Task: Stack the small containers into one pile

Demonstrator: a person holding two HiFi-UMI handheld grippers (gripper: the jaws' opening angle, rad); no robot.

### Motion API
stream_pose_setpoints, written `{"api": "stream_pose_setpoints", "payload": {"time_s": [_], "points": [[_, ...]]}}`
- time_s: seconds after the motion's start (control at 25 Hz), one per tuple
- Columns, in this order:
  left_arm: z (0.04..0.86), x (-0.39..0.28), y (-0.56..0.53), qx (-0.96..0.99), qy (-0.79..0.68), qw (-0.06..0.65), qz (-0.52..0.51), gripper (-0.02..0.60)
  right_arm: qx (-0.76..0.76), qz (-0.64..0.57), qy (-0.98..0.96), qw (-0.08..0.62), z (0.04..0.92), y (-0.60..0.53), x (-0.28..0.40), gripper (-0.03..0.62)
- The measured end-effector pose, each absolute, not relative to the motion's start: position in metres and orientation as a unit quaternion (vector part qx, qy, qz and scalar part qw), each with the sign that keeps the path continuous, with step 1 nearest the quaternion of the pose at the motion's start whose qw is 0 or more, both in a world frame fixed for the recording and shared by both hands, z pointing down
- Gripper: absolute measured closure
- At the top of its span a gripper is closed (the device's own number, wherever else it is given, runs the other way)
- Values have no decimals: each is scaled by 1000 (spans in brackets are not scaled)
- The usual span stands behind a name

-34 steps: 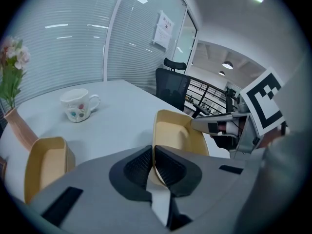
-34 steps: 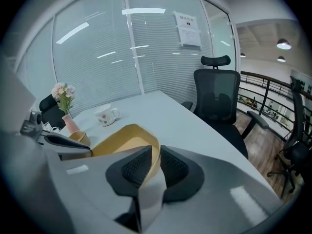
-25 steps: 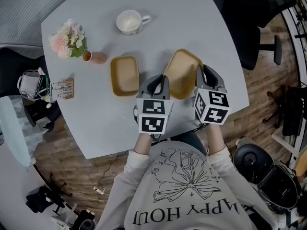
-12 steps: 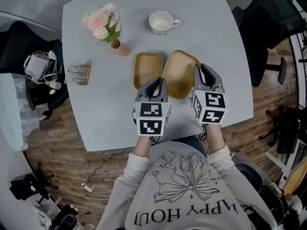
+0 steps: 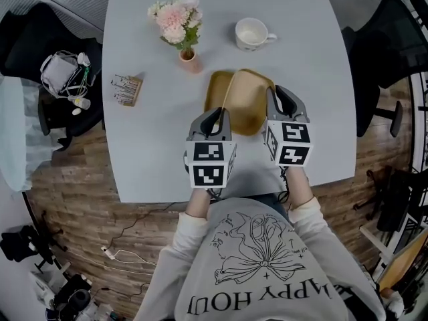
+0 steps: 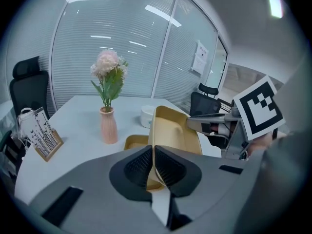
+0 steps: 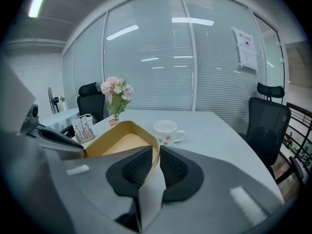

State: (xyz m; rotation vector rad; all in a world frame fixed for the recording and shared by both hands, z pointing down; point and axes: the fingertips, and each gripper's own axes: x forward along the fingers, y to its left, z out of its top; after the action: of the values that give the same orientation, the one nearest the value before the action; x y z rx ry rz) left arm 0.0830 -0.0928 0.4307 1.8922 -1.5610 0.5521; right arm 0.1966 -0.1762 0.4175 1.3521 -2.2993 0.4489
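A tan tray [image 5: 247,102] hangs tilted above the grey table [image 5: 147,139], carried by both grippers. My left gripper [image 5: 218,116] is shut on its near left rim, and the pads clamp the thin wall in the left gripper view [image 6: 153,164]. On the right rim my right gripper [image 5: 277,100] is shut as well, with the edge pinched between its pads [image 7: 157,164]. A second tan tray [image 5: 215,89] lies flat on the table, partly hidden under the held tray's left side; it shows past the held one in the left gripper view [image 6: 132,141].
A white cup [image 5: 253,33] stands behind the trays. A pink vase of flowers [image 5: 188,60] is at the back left, and a small wooden stand [image 5: 127,89] sits further left. Black chairs [image 5: 374,65] flank the table; its front edge [image 5: 241,184] runs close to the person.
The held tray has travelled left with both grippers and now overlaps the flat tray, which lay apart from it before. The head view has also shifted.
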Motion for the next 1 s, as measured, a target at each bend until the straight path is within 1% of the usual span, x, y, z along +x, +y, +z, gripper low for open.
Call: {"api": "stream_pose_setpoints", "payload": {"time_s": [0.36, 1.0], "points": [[444, 53, -91, 693, -607, 326, 211, 557, 460, 167, -840, 233, 437, -180, 163, 536], [468, 35, -97, 672, -614, 351, 220, 557, 433, 175, -847, 256, 461, -193, 139, 536]]}}
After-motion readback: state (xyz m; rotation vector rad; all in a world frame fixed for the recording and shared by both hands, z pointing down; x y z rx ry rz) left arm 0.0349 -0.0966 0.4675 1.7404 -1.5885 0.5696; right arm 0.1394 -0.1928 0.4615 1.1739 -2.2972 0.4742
